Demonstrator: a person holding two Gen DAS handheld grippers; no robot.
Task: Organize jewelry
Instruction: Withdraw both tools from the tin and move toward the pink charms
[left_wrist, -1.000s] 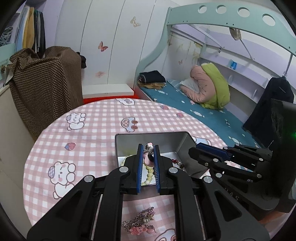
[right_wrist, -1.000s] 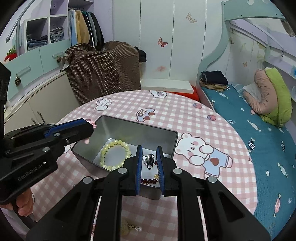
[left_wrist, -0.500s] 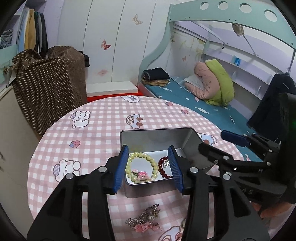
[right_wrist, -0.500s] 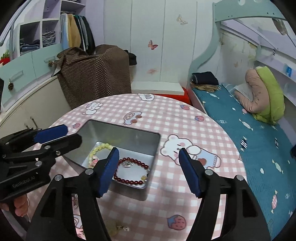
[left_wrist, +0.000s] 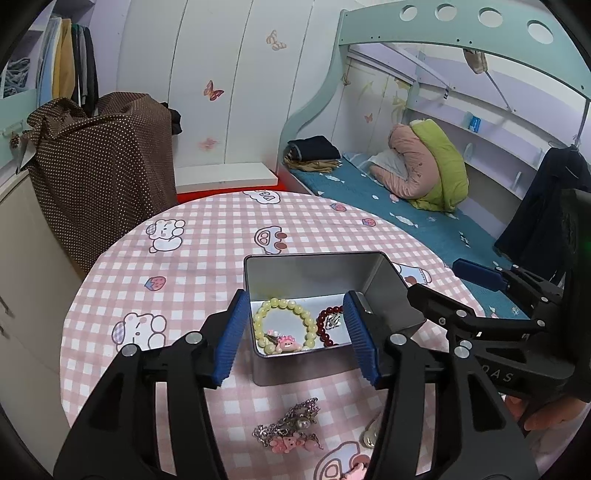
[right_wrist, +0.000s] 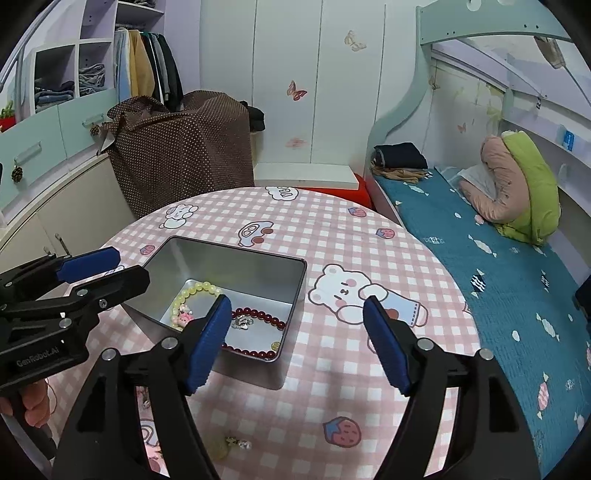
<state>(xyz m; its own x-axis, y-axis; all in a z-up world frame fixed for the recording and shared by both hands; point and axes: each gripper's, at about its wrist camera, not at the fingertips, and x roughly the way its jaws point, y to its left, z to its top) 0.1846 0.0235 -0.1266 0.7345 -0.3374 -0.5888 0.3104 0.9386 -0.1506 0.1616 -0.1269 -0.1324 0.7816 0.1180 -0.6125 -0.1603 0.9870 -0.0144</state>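
1. Left wrist view: your left tongs (left_wrist: 297, 336) have just been opening. They stand apart over the near end of the metal tin (left_wrist: 314, 271), and nothing is pinched between them.
2. Inside the tin, the yellow-green bead bracelet (left_wrist: 284, 325) lies at about 9 o'clock. A small pink charm (left_wrist: 286, 341) sits on its near side.
3. The dark red bead bracelet (left_wrist: 327, 326) lies just beside it at 3 o'clock.
4. A silver chain with pink charms (left_wrist: 290, 432) lies on the pink checked worktop (left_wrist: 207, 243), outside the tin at 6 o'clock.
5. Right wrist view: your right tongs (right_wrist: 295, 345) have just been opening too. They stand wide apart and hold nothing.
6. The tin (right_wrist: 236, 266) shows at 9 o'clock from those tongs. The dark red bead bracelet (right_wrist: 258, 315) lies in its near corner.
7. One more small trinket (right_wrist: 236, 443) lies on the worktop at 6 o'clock. It is too blurry to name.
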